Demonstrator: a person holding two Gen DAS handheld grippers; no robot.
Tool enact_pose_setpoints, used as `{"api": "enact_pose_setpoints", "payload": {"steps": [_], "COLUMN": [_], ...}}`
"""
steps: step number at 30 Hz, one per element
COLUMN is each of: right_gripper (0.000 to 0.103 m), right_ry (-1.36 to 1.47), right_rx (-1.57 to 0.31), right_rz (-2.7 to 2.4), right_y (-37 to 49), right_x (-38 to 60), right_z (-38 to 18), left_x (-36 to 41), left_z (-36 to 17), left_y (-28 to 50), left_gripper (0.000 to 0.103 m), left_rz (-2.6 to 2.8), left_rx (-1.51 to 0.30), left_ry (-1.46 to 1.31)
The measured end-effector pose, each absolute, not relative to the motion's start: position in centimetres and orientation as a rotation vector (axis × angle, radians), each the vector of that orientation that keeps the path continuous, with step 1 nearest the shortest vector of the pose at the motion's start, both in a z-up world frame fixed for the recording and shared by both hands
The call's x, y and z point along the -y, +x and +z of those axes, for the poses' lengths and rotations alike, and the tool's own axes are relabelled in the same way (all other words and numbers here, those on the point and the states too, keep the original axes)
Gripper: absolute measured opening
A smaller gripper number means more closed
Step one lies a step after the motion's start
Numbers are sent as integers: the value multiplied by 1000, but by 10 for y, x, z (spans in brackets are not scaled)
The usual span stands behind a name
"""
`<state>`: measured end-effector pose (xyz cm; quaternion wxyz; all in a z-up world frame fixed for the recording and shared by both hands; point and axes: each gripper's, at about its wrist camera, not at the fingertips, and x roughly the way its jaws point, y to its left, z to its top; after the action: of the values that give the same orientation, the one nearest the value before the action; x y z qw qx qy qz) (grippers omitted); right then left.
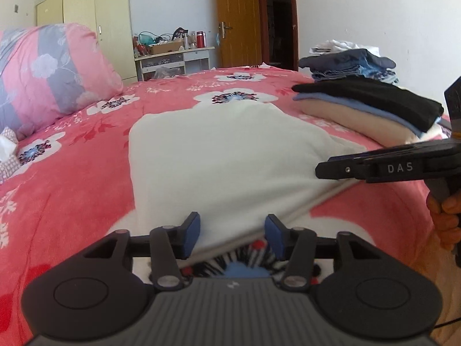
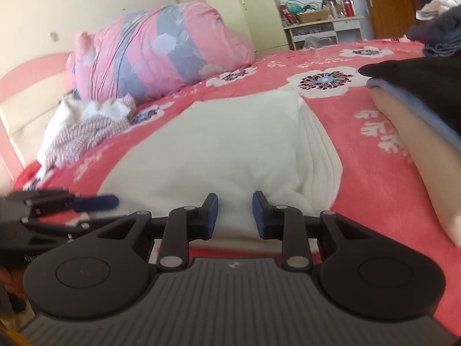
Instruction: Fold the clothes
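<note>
Left wrist view: both grippers, left gripper and right gripper, sit part-open, holding nothing, at the white garment's near edge, probably done with a fold.

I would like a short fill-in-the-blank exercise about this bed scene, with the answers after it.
1. The garment lying between the two grippers is ____.
2. The top item of the folded stack is ____.
3. The bedspread is pink with a ____ pattern.
4. The big pillow has pink and ____ stripes.

Answers: white; black; flower; grey
</note>
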<state>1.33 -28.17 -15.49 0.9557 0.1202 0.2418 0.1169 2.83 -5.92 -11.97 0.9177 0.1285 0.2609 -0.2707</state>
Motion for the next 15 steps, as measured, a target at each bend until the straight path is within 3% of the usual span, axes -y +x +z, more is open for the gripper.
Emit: {"api": "enact_pose_setpoints", "payload": {"steps": [15], "right_gripper": [26], "right_ry": [266], "right_rx": [-454], "right_rz": [272], "right_y": [6], "right_x": [287], "right_z": [-163], "left_x": [68], "left_z": [-116], "left_y": [23], "left_gripper": [57], "left_rz": [-496], "left_rx": [-584], "left_ry": [264]}}
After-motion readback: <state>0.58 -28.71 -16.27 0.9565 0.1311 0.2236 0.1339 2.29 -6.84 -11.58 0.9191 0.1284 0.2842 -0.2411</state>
